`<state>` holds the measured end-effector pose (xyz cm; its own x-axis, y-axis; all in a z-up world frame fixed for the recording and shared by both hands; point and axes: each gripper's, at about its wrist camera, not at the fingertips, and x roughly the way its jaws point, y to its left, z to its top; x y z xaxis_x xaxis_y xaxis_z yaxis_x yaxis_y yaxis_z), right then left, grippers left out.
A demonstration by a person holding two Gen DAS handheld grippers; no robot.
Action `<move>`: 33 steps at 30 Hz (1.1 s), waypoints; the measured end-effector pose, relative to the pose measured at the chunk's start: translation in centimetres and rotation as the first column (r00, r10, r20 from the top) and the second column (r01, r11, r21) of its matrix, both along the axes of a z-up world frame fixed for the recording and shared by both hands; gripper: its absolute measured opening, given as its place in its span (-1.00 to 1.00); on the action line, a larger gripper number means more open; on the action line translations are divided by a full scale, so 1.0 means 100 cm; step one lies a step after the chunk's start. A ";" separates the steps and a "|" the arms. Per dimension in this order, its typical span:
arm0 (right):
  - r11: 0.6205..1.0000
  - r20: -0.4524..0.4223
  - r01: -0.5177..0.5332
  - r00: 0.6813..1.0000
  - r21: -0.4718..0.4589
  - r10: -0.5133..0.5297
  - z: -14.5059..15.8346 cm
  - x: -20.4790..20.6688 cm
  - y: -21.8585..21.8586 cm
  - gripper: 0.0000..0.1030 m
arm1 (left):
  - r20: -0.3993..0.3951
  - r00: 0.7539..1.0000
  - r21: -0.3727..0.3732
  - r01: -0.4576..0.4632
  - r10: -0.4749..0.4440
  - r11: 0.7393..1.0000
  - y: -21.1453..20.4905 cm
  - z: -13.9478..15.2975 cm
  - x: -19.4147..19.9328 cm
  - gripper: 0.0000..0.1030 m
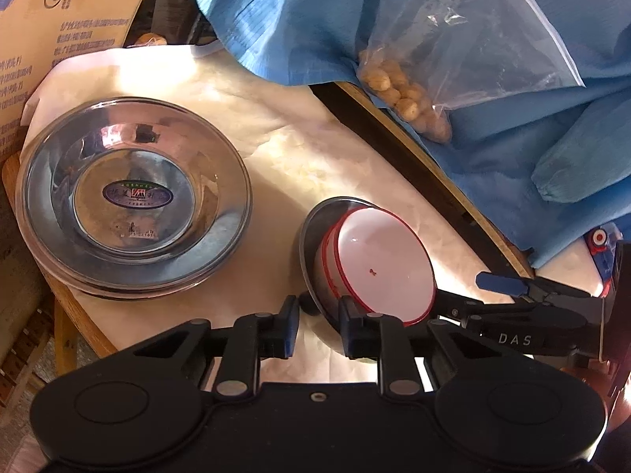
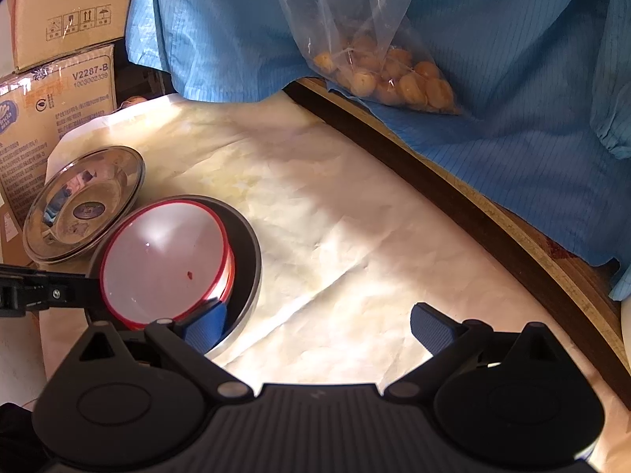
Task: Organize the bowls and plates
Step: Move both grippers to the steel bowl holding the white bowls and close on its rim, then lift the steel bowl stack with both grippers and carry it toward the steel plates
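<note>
Left wrist view: left gripper (image 1: 317,315) clamps steel bowl (image 1: 311,248) rim.

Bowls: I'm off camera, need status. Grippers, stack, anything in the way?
Left gripper narrowed over steel bowl rim, grip unconfirmed. Right gripper open, one finger in that bowl. White bowls nested inside, tilted. Plates beside; nothing blocking.

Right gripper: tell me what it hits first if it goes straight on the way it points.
Likely nothing solid: the right gripper stands open over the bare pale table cover, so it would meet that first. The steel bowl lies by its left finger, probably off the line.
</note>
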<state>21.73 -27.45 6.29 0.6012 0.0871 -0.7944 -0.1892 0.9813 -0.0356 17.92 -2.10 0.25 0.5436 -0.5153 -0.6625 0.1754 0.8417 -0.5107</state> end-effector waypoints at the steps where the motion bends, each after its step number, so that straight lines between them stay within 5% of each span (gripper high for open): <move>1: 1.000 -0.001 0.005 1.000 0.000 -0.005 -0.001 0.000 0.001 0.96 | 0.000 1.000 -0.001 -0.004 0.004 1.000 0.000 -0.001 0.000 -0.50; 15: 1.000 -0.005 0.019 1.000 0.015 -0.019 -0.010 0.000 0.013 0.73 | 0.012 1.000 0.022 -0.025 0.025 0.999 -0.002 -0.003 0.004 -0.40; 21: 0.999 0.004 0.020 1.000 0.025 -0.020 -0.009 -0.004 0.015 0.60 | 0.082 0.996 0.089 -0.029 0.022 0.996 -0.011 0.000 -0.004 -0.39; 33: 0.996 0.023 0.030 0.999 0.084 -0.032 -0.008 -0.010 0.013 0.36 | 0.134 0.991 0.126 -0.020 0.003 0.992 -0.017 0.002 -0.011 -0.56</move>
<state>20.73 -26.11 5.48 0.6234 0.1335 -0.7704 -0.1587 0.9864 0.0425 16.81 -3.82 0.44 0.6367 -0.4247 -0.6437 0.2244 0.9006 -0.3722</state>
